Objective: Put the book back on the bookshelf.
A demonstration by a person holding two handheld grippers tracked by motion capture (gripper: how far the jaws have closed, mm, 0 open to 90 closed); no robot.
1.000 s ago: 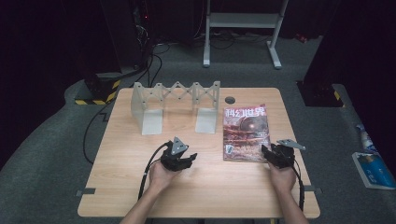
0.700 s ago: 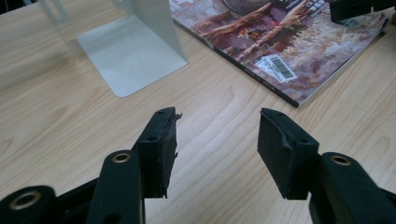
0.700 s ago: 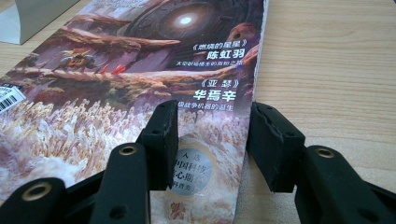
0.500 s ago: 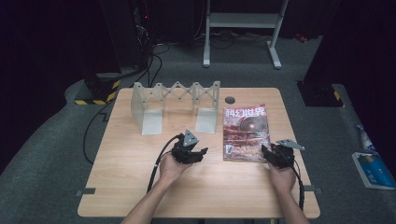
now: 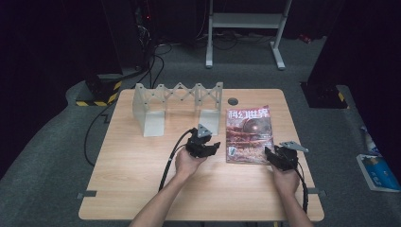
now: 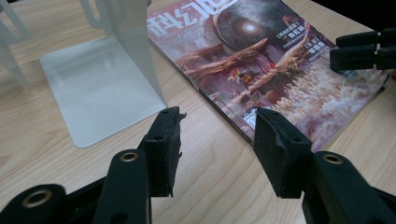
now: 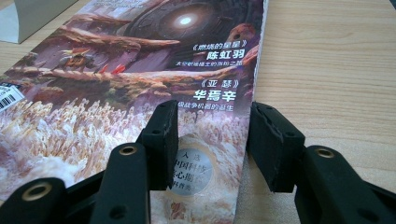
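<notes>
On table (image 5: 142, 179): magazine (image 7: 140, 70) edge btwn right jaws.

"陈虹羽", "华焉辛" on magazine cover (image 7: 140, 56)

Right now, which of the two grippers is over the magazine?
The right gripper. Its open jaws straddle the magazine's near right edge, one over the cover, one over the table. The left gripper hangs above bare wood beside the magazine.

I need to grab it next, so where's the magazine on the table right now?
In the high view the magazine lies flat on the table's right half, beside the grey folding rack, between the left gripper and the right gripper.
</notes>
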